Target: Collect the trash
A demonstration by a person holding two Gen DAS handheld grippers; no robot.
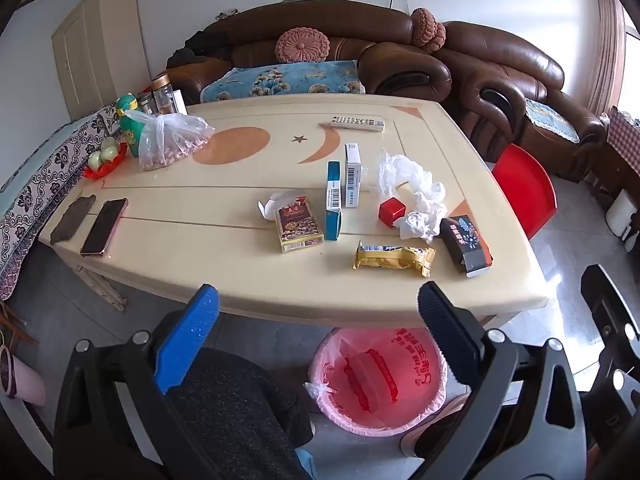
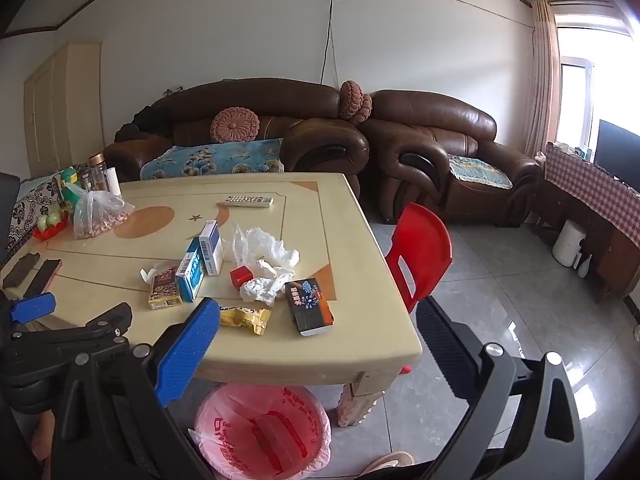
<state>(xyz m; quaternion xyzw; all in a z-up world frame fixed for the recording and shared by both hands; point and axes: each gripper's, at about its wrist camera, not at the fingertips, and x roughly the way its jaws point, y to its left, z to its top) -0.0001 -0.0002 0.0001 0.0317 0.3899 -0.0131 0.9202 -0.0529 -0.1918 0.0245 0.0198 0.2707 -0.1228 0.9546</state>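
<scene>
My left gripper and right gripper are both wide open and hold nothing. They hang by the table's near edge. The gold wrapper, black box and crumpled tissue lie near the right front corner. The pink-lined bin sits on the floor under that edge.

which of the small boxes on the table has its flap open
The red-and-gold box lying flat next to the blue-and-white box, its white flap folded out at the far end. The white box and black box show no raised flap.
</scene>
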